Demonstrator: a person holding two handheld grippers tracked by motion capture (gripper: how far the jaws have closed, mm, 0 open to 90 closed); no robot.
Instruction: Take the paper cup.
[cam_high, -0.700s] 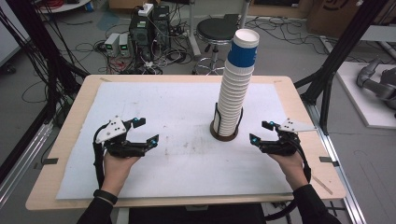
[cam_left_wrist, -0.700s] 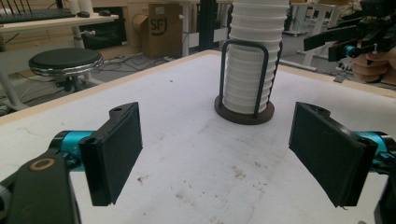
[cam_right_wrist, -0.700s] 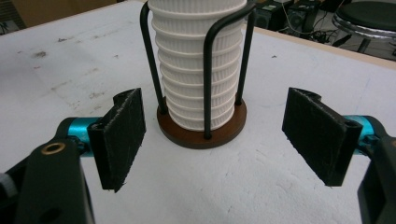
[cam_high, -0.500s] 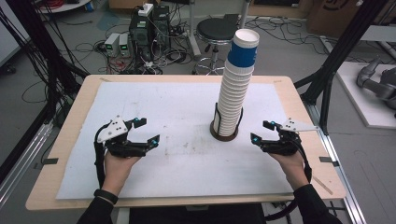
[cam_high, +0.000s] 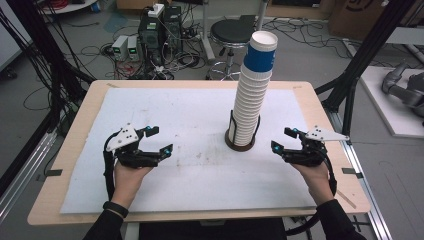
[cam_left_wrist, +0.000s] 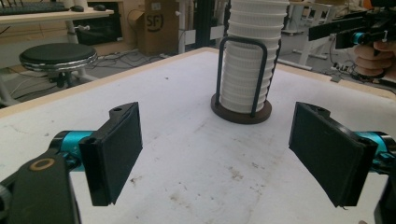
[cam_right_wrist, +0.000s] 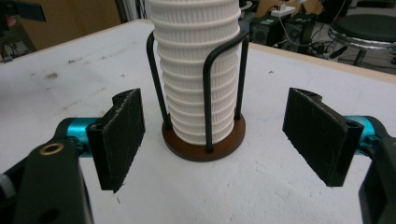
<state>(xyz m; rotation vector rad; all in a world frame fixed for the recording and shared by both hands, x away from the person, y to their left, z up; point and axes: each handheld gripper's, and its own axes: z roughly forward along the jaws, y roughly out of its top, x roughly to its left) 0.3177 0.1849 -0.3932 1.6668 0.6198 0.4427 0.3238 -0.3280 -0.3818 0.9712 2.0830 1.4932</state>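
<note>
So the table (cam_high: 75, 200) is sitting there with one white mat (cam_high: 190, 115) covering most of its top, and one tall stack of cups (cam_high: 252, 95) is standing upright on the mat, right of centre. I can't count the cups exactly, too many ribbed white ones nested together, but just one blue-banded cup (cam_high: 261, 50) is topping it off. The stack is sitting in one round brown holder (cam_right_wrist: 203, 142) with black wire loops (cam_right_wrist: 223, 88) rising around it. Two grippers are hovering over the mat: the left gripper (cam_high: 155, 140) is hanging well apart from the stack, jaws spread wide with nothing between them. The right gripper (cam_high: 283, 139) is sitting near the holder, also gaping wide and empty.
</note>
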